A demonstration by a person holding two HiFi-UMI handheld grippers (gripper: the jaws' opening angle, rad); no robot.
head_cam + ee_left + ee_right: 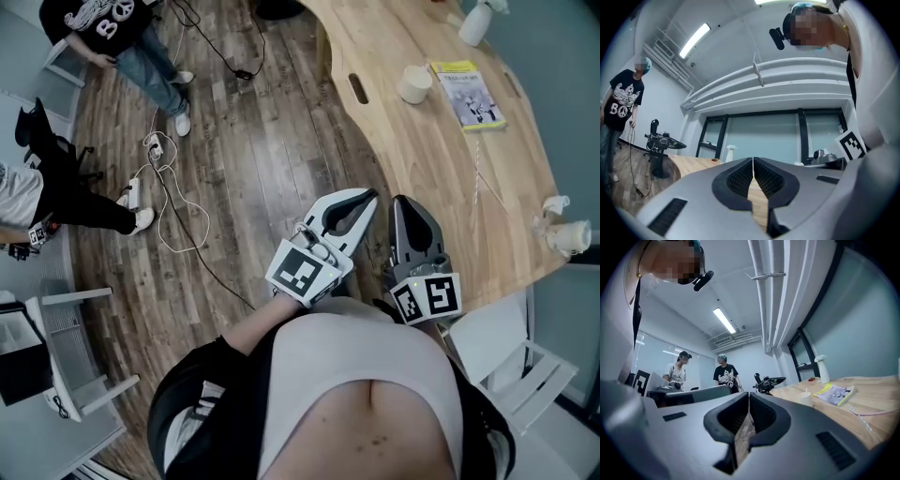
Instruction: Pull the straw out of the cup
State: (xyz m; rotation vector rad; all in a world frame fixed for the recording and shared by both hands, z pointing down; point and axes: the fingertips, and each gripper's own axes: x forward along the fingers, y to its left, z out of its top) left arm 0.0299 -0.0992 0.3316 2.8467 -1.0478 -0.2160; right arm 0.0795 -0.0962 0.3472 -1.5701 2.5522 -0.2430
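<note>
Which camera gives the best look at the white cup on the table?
The right gripper view: the cup stands side-on, its straw poking up. The head view shows the cup from above, beside a yellow booklet; straw unclear. The left gripper view doesn't show it.

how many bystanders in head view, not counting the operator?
2. A standing person at top left on the wood floor; a second person at the left edge, legs stretched out. Others may be out of frame.

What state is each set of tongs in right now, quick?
Left grey tongs: closed, jaws together, holding nothing.
Right grey tongs: closed, jaws together, holding nothing.
</note>
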